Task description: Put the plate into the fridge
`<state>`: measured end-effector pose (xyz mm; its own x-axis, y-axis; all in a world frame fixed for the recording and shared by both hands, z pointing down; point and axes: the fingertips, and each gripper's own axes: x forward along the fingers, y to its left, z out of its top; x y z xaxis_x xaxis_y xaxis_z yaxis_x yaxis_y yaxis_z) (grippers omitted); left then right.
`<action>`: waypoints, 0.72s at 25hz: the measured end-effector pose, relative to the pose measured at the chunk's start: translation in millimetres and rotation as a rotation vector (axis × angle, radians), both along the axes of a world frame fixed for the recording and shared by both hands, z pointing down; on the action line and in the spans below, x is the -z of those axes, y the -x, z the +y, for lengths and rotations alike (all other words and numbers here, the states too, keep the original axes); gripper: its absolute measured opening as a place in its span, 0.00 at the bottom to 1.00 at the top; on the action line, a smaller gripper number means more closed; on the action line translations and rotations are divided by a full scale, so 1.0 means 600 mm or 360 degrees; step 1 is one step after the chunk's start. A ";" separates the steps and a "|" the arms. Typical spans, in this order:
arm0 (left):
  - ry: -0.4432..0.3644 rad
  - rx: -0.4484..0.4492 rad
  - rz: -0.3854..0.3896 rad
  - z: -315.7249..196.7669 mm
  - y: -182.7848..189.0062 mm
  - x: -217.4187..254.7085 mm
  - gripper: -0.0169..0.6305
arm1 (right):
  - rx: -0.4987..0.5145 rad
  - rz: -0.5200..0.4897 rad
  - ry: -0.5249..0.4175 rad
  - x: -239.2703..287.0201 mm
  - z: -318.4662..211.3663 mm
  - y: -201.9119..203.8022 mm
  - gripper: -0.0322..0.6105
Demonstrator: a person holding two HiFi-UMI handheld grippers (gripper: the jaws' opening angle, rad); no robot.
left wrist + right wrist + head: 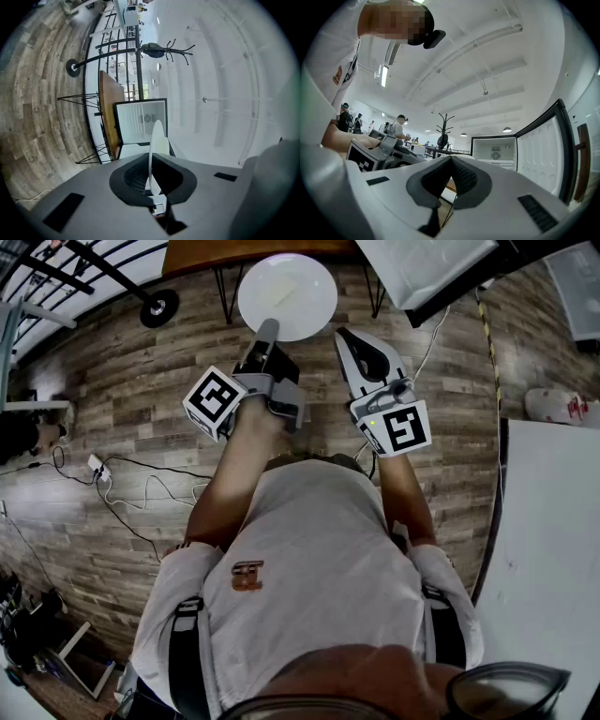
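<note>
A round white plate [287, 296] is held out in front of the person by its near rim, level above the wooden floor. My left gripper [266, 332] is shut on that rim. In the left gripper view the plate [155, 140] shows edge-on between the dark pads [136, 176]. Just to its right, my right gripper [345, 337] is shut with nothing between its jaws. The white fridge [140, 122] stands ahead with its door [543, 150] swung open and its inside [494, 152] showing bare white shelves.
A wooden table [107, 117] on thin black legs stands beside the fridge. A black coat stand [161, 48] is farther back. Cables and a power strip [97, 467] lie on the floor at the left. A white surface [553, 549] borders the right side.
</note>
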<state>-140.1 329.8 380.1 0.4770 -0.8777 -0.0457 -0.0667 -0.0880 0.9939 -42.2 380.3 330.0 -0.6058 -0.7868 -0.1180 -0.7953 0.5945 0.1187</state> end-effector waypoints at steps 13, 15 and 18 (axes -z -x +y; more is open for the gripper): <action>-0.0014 -0.0051 0.0014 -0.009 0.014 -0.003 0.06 | -0.0035 -0.0047 -0.0016 0.002 -0.004 0.016 0.10; -0.0016 -0.0055 0.0010 -0.019 0.032 -0.007 0.06 | -0.0049 -0.0038 -0.0028 0.003 -0.009 0.034 0.10; -0.0011 -0.0067 0.0008 -0.017 0.025 -0.016 0.07 | -0.0071 -0.0026 -0.0045 0.003 -0.001 0.025 0.10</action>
